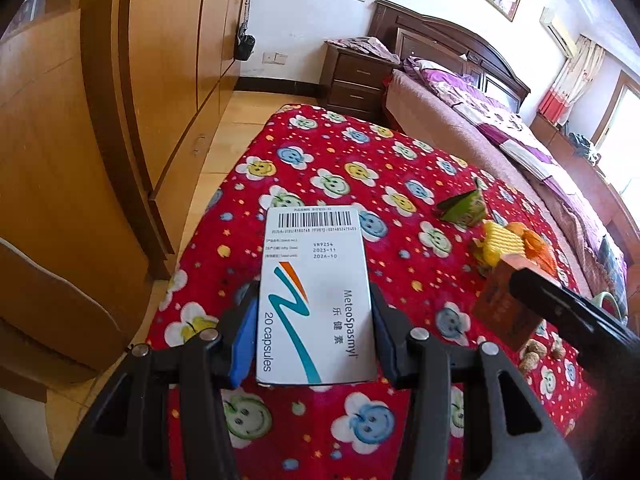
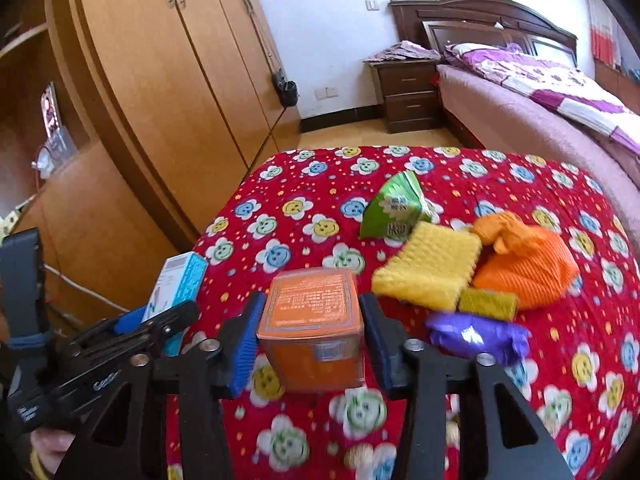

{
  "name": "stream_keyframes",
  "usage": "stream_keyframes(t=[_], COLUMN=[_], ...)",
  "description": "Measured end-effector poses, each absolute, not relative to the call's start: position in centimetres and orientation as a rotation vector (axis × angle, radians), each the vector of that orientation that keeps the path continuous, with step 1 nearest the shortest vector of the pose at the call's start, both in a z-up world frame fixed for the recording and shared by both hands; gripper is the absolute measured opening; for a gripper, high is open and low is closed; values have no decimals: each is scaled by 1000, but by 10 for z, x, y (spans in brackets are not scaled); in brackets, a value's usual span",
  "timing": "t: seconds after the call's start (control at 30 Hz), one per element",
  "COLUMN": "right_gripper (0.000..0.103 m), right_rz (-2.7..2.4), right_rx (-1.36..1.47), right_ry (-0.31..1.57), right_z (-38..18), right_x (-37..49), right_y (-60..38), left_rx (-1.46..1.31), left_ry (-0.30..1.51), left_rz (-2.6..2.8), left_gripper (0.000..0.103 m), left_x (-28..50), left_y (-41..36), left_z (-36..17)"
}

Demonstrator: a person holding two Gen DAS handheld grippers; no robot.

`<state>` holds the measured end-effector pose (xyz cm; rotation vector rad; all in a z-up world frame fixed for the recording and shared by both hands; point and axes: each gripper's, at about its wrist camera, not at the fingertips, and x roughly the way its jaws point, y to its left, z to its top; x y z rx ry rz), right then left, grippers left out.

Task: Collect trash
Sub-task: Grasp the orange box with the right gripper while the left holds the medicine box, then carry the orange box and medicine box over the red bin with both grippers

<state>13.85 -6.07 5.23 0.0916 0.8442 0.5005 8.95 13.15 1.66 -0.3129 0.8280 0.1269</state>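
My left gripper (image 1: 314, 320) is shut on a white medicine box (image 1: 316, 296) marked "20 capsules", held above the red flowered cloth (image 1: 328, 160). The box also shows in the right wrist view (image 2: 178, 284) at the left. My right gripper (image 2: 312, 320) is shut on an orange box (image 2: 314, 320); it also shows in the left wrist view (image 1: 506, 308). On the cloth lie a green wrapper (image 2: 396, 210), a yellow sponge (image 2: 430, 266), an orange cloth bundle (image 2: 528, 260), a purple wrapper (image 2: 476, 334) and a small olive block (image 2: 488, 302).
A wooden wardrobe (image 2: 160, 100) stands to the left. A dark nightstand (image 2: 408, 92) and a bed (image 2: 560, 92) with purple bedding lie beyond the cloth-covered surface. Small brown pieces (image 1: 532, 354) lie on the cloth near the right gripper.
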Motion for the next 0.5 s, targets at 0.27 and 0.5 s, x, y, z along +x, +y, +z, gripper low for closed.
stream_keyframes(t=[0.27, 0.5], right_gripper=[47, 47], right_rz=[476, 435], right_rx=[159, 201], right_ry=[816, 787], right_z=[62, 71], right_x=[112, 91], right_y=[-93, -126], left_rx=[-318, -319], left_ry=[835, 846], left_rz=[95, 59], left_gripper=[51, 51], left_x=[81, 79], left_y=[114, 99], left_z=[21, 23])
